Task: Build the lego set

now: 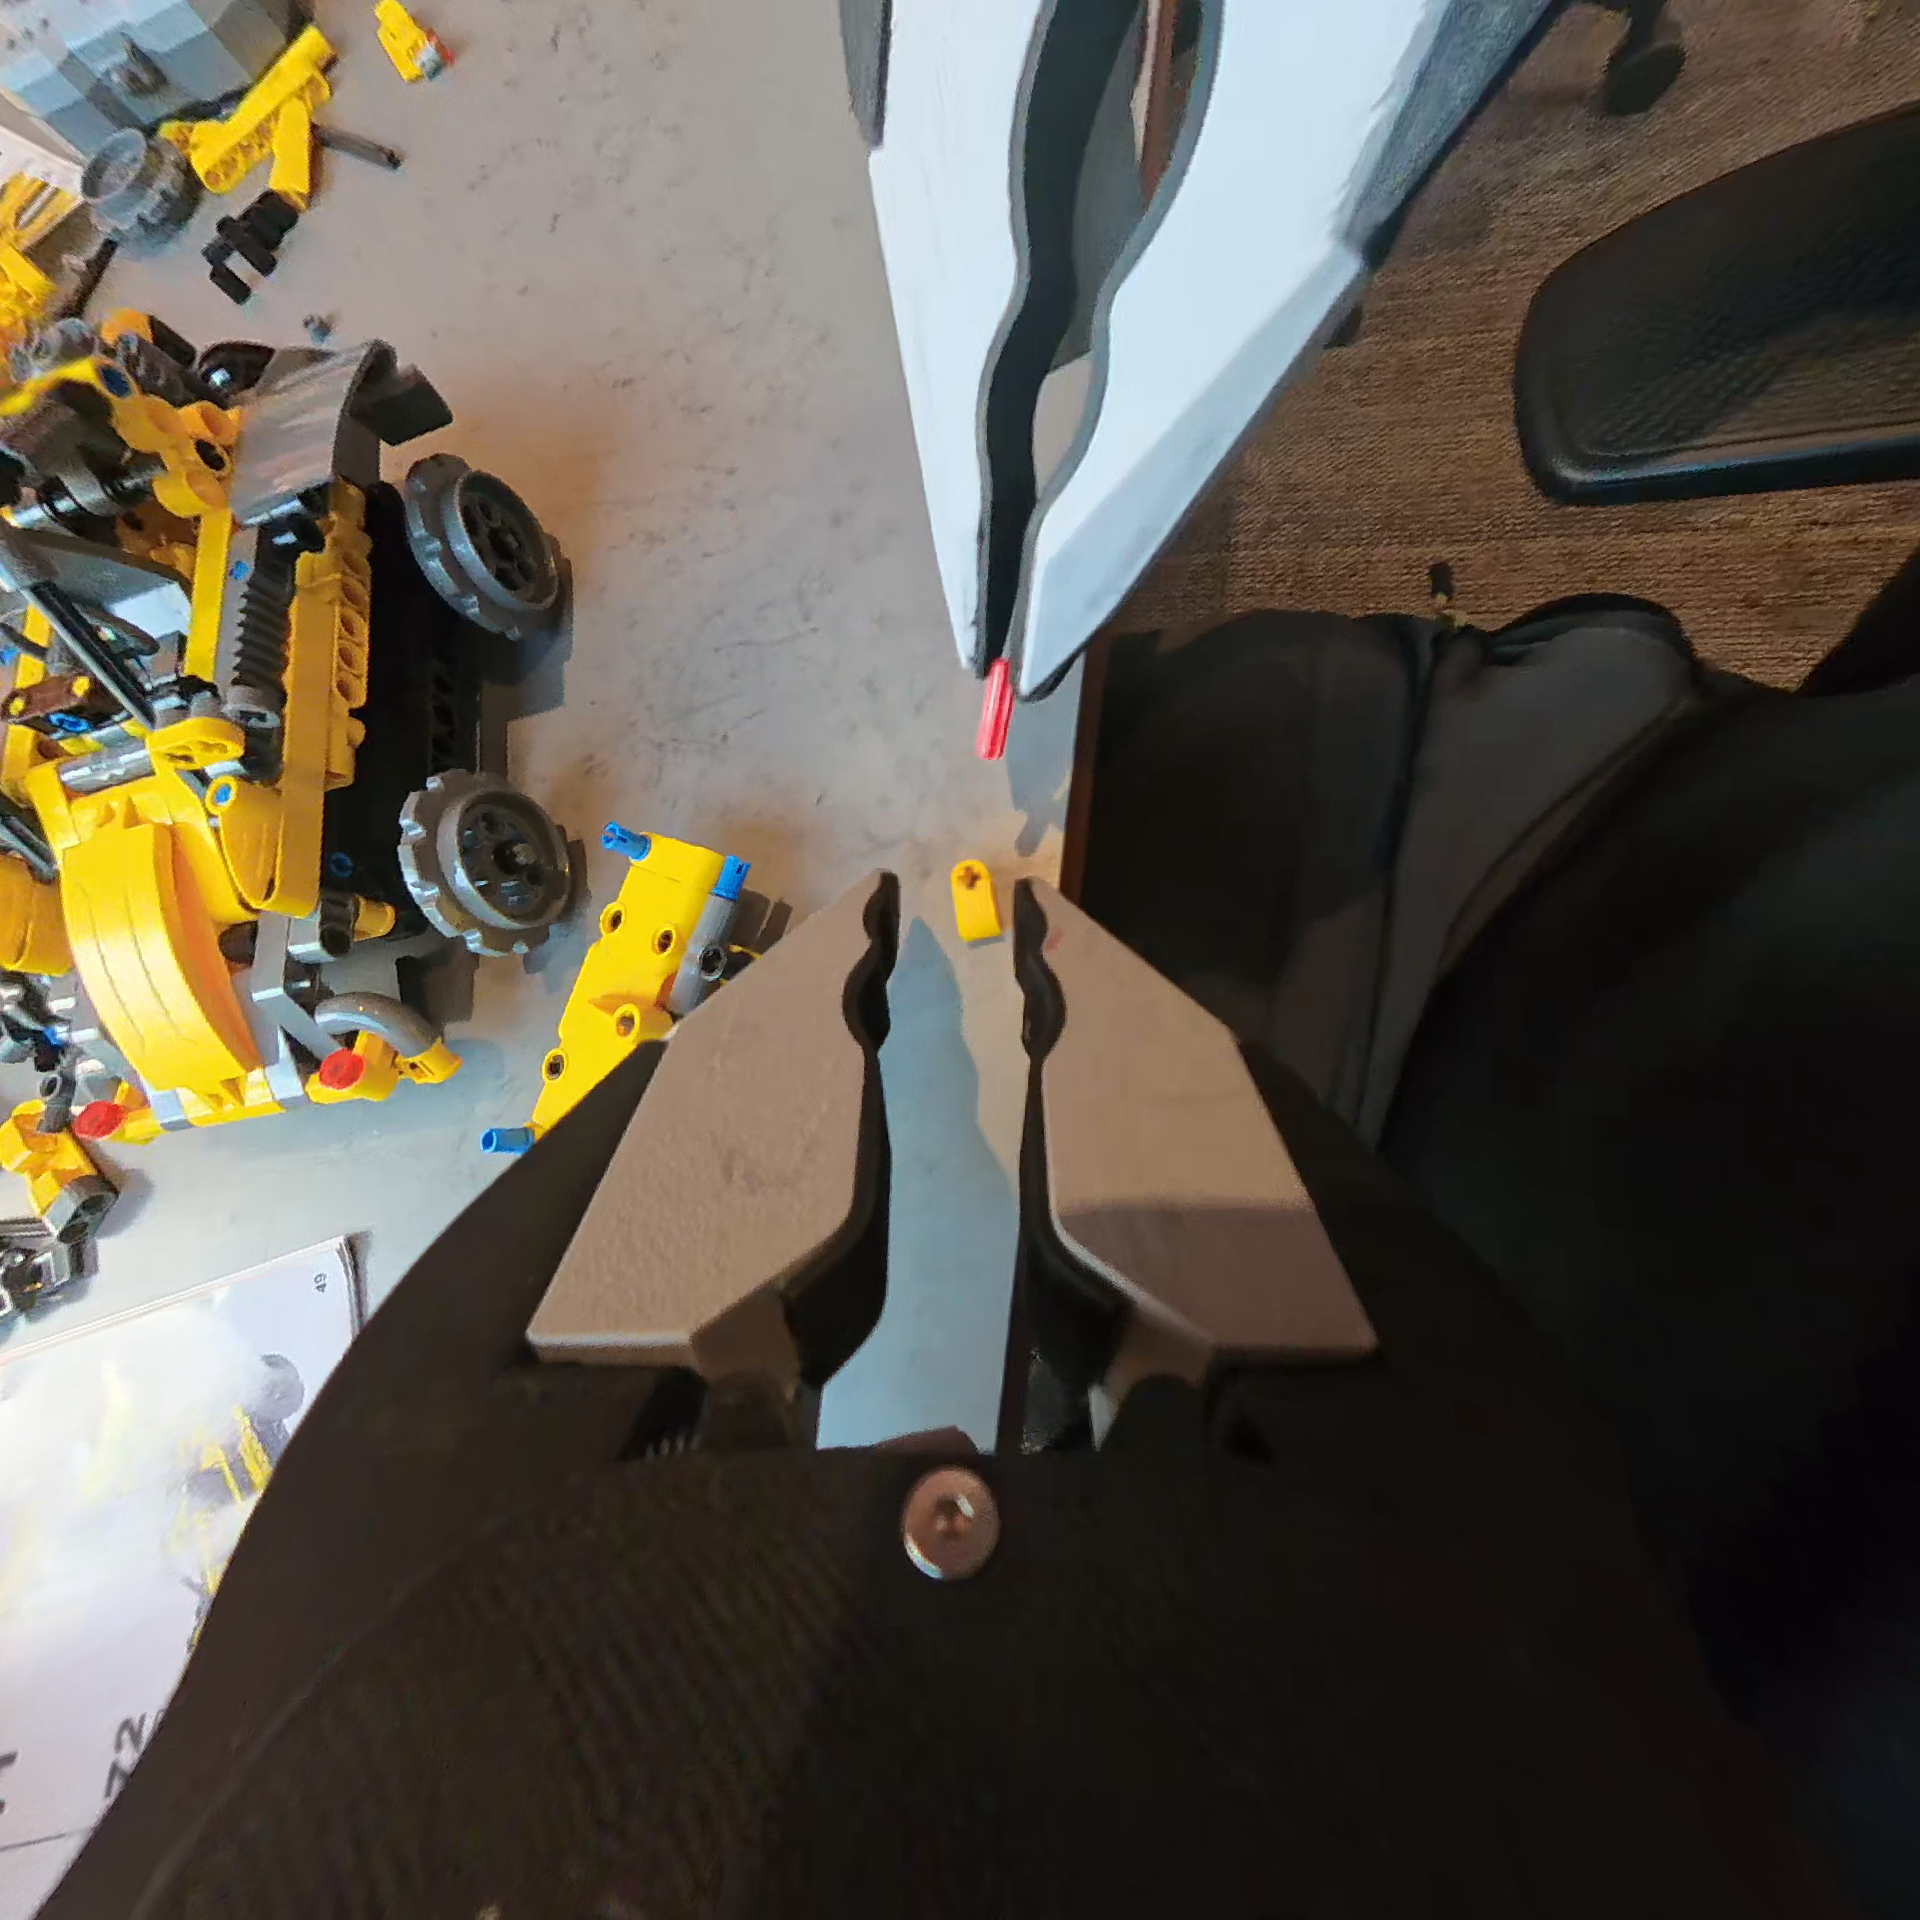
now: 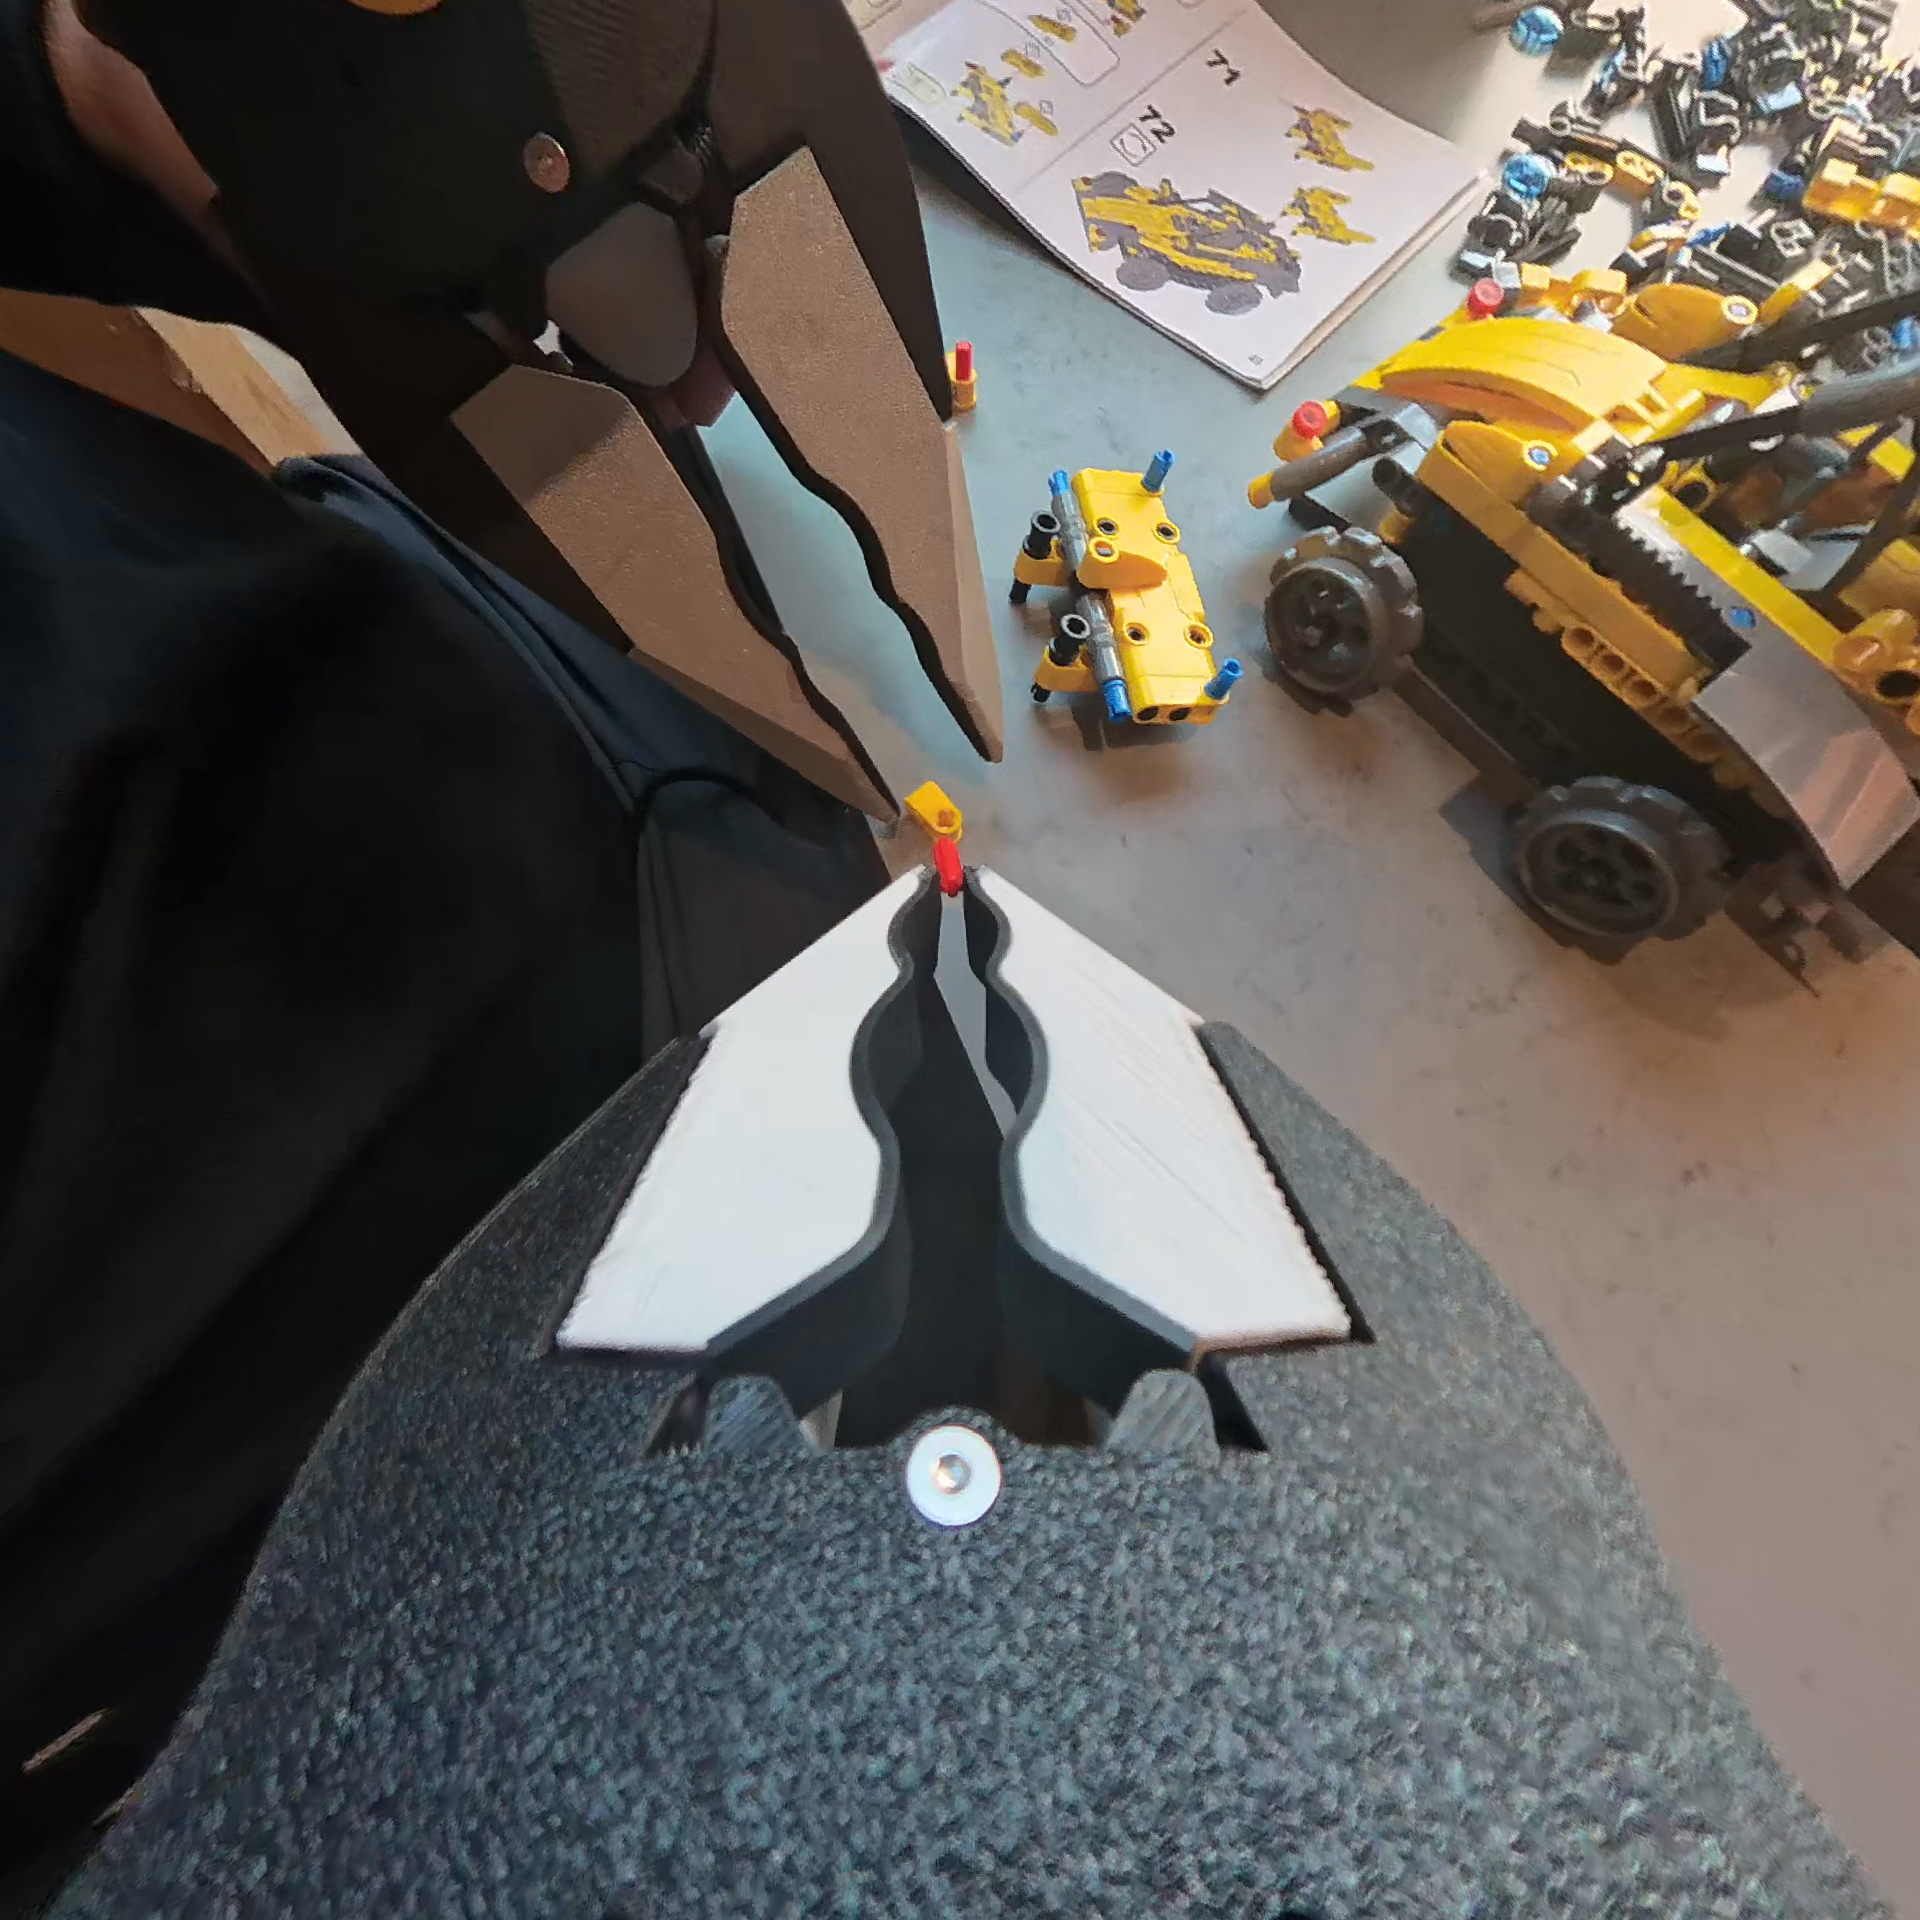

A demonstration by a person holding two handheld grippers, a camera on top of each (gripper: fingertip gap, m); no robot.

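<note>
Your right gripper (image 2: 948, 883) pinched a red pin (image 2: 947, 869) while your left gripper (image 1: 951, 899), jaws apart, hovered at twelve o'clock beside a small yellow connector (image 1: 976, 901).

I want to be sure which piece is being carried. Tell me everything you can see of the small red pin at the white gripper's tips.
The red pin is a short, slim rod of glossy red plastic with rounded ends. The right gripper pinches one end between its white fingertips, so most of the pin sticks out beyond them. In the left wrist view it hangs above the grey table, touching nothing else. A small yellow connector lies just ahead of it, apart.
</note>
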